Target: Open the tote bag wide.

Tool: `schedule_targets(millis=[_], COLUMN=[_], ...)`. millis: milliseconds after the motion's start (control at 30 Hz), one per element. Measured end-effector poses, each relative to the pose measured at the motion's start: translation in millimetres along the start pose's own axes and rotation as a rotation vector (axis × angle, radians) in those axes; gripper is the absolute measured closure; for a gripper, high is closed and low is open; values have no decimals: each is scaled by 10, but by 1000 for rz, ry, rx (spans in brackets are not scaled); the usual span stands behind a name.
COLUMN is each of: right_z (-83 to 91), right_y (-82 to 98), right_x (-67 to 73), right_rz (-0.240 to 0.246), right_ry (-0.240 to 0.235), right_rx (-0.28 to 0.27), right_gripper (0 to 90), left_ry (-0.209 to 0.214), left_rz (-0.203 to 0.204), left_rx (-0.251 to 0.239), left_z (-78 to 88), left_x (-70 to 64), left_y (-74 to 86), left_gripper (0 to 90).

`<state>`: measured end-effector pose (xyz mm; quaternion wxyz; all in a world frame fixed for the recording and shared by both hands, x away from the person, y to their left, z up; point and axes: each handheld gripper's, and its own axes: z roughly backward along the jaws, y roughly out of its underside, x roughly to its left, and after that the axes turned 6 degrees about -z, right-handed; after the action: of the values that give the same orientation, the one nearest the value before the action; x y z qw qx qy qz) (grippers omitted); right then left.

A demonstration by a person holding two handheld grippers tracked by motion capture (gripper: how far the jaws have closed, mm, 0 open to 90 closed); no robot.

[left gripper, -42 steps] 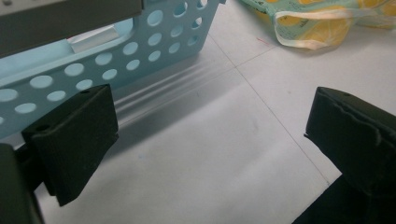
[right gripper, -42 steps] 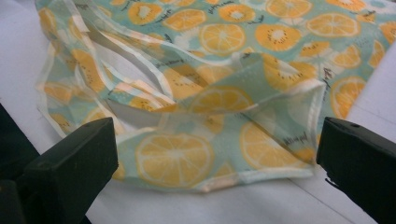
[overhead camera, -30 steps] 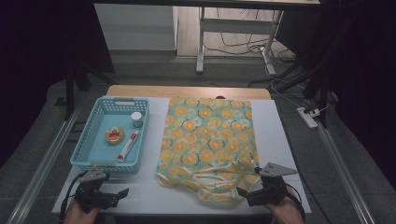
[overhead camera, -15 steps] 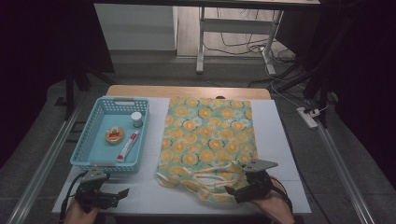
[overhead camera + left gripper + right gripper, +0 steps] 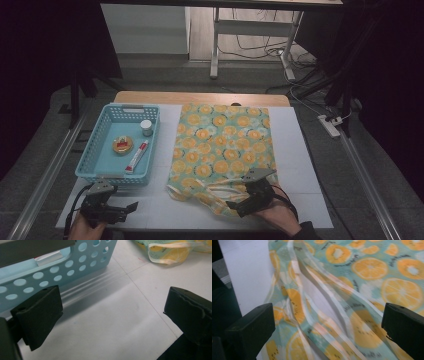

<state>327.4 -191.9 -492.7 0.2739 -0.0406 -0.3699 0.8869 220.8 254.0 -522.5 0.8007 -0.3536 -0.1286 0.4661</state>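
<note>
A teal cloth bag printed with orange slices [image 5: 221, 145] lies flat on the white table, its near edge rumpled with pale strap loops [image 5: 329, 322]. My right gripper [image 5: 241, 205] is open just above that rumpled near edge, jaws wide apart over the fabric [image 5: 367, 277]. At the front left, my left gripper [image 5: 127, 210] rests open over bare table, right in front of the blue basket [image 5: 37, 280]. A corner of the bag [image 5: 170, 252] shows at the far right of the left gripper view.
The blue perforated basket [image 5: 87, 167] at the left holds a small white jar [image 5: 146, 127], a round orange-lidded tin [image 5: 122, 145] and a red and white tube [image 5: 136, 156]. A wooden table edge [image 5: 200, 97] runs behind. Metal rails flank the table.
My right gripper has moved left and forward from the table's front right onto the bag's rumpled near edge. The left gripper has stayed put.
</note>
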Motion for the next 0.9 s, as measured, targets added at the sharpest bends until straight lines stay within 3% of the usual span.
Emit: schedule_targets(millis=[267,467,633,733,800,833,900], right_z=[-197,-308,-328,-307,-298,-268,-246], right_y=[1,57,97,111,113,114,118], right_x=[71,97,89,92,83,69,68], right_rz=[39,63,108,153,149,156,157], right_ry=[-37,-62,-49,-13,-16,-12,-17], right_rx=[58,102,116,116,113,119,126], right_gripper=[4,72,224,333,370,449,514], left_ry=[0,1,0,0,0,0,0], left_rz=[-2,-4,-7,-7,-7,-8,-9], left_rx=[0,1,4,5,4,4,5], left_z=[0,-1,-3,-3,-2,-3,-3], left_x=[-2,-3,-6,-7,-8,-9,-9], left_y=[0,0,-2,-2,-2,-2,-2], left_gripper=[19,19,19,19,19,19,20])
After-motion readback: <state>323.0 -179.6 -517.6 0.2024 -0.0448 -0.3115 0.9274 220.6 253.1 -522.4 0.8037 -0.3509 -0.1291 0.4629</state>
